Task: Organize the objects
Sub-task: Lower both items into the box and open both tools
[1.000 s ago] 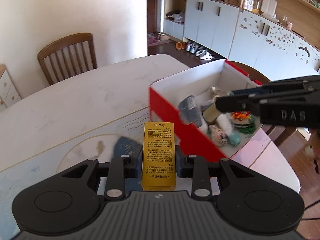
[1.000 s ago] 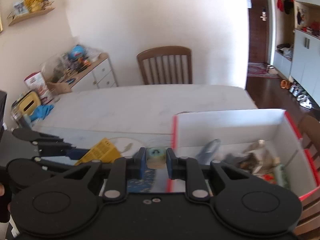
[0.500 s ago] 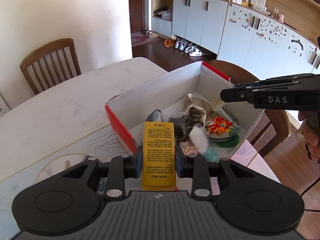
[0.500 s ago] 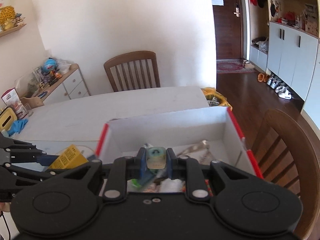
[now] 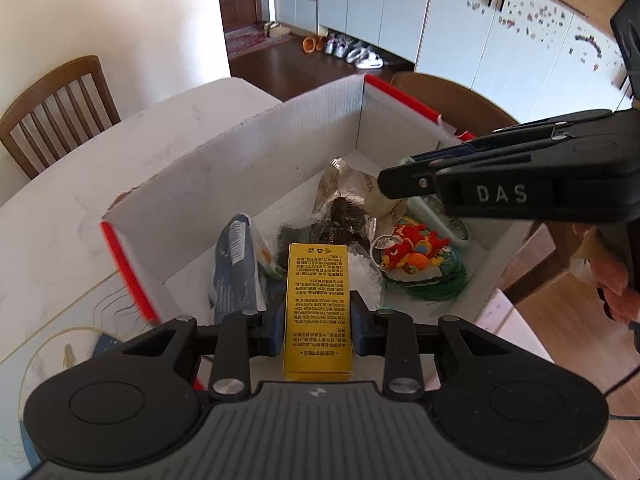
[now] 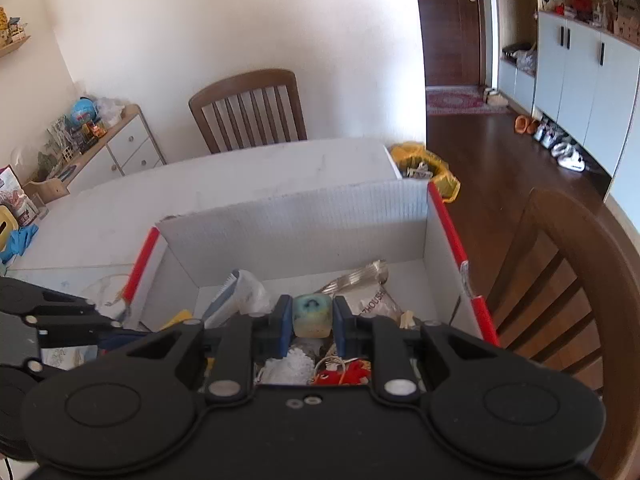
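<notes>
Yellow carton (image 5: 319,308): slim printed box, held lengthwise between the closed fingers of the left hand-held gripper (image 5: 318,322), now poised over the near inner edge of the red-and-white cardboard box (image 5: 256,168); a second ago it hung over the bare desk (image 5: 64,216) short of the box's red rim, so the carry has brought it above its destination. Small pale block with a blue-green face (image 6: 312,315): pinched between the blue pads of the right hand-held gripper (image 6: 312,320), likewise over the box interior, where a second ago the box lay ahead and to the right of it. Both items are airborne, neither yet resting on the contents. Box contents, as visible: silver foil packet (image 5: 348,184), dark wrapper (image 5: 320,228), blue-grey pouch (image 5: 236,272), white crumpled item (image 5: 364,276), red and orange charm on a ring (image 5: 412,248), green cord coil (image 5: 436,284), pale oval object (image 5: 444,216). Box stands at the desk's corner beside a wooden chair (image 6: 568,276); a second chair (image 6: 248,112) sits at the far side. Judgement: transport stage appears complete; lowering and release of both items into the box remain. Gaps among the clutter look narrow, so the carton may come to rest on top of other items.
</notes>
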A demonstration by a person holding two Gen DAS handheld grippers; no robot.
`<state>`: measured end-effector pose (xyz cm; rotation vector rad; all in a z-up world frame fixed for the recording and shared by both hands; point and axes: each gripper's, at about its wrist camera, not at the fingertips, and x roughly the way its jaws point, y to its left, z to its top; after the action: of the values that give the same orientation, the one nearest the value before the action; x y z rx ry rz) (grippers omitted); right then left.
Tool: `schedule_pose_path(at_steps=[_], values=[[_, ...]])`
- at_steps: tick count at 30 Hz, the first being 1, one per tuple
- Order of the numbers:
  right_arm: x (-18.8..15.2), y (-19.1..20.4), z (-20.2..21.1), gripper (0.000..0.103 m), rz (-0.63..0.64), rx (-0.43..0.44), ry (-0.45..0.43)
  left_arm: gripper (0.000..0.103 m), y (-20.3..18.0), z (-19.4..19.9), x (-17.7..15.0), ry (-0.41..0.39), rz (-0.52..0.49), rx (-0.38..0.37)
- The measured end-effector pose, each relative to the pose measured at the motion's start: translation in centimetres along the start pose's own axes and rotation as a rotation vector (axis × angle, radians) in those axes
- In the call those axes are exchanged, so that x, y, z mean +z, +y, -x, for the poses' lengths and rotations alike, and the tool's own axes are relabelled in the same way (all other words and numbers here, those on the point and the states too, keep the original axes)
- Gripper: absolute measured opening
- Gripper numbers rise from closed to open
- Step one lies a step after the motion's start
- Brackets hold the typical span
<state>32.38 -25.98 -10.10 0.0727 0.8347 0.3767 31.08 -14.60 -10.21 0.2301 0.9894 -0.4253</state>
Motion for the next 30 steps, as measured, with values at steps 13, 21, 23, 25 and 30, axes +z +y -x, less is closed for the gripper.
schedule_pose_path(at_steps=[13, 21, 23, 25, 30], values=[[-0.2, -1.1, -3.1, 0.019, 0.025, -0.019, 0.083, 0.030, 0.0, -4.3, 0.9, 0.070, 0.004, 0.013], [-0.8, -1.1, -2.7, 0.020, 0.026, 0.012, 0.110, 0.031, 0.4, -5.5, 1.1, 0.112, 0.025, 0.008], [-0.7, -1.2, -2.6, 0.020, 0.026, 0.015, 0.115, 0.031, 0.5, -5.5, 1.1, 0.114, 0.040, 0.003], [-0.6, -1.2, -2.3, 0.021, 0.022, 0.022, 0.117, 0.031, 0.5, -5.3, 1.0, 0.110, 0.051, 0.000], [-0.7, -1.5, -1.5, 0.025, 0.011, 0.038, 0.130, 0.031, 0.6, -4.7, 0.8, 0.091, 0.070, 0.013]])
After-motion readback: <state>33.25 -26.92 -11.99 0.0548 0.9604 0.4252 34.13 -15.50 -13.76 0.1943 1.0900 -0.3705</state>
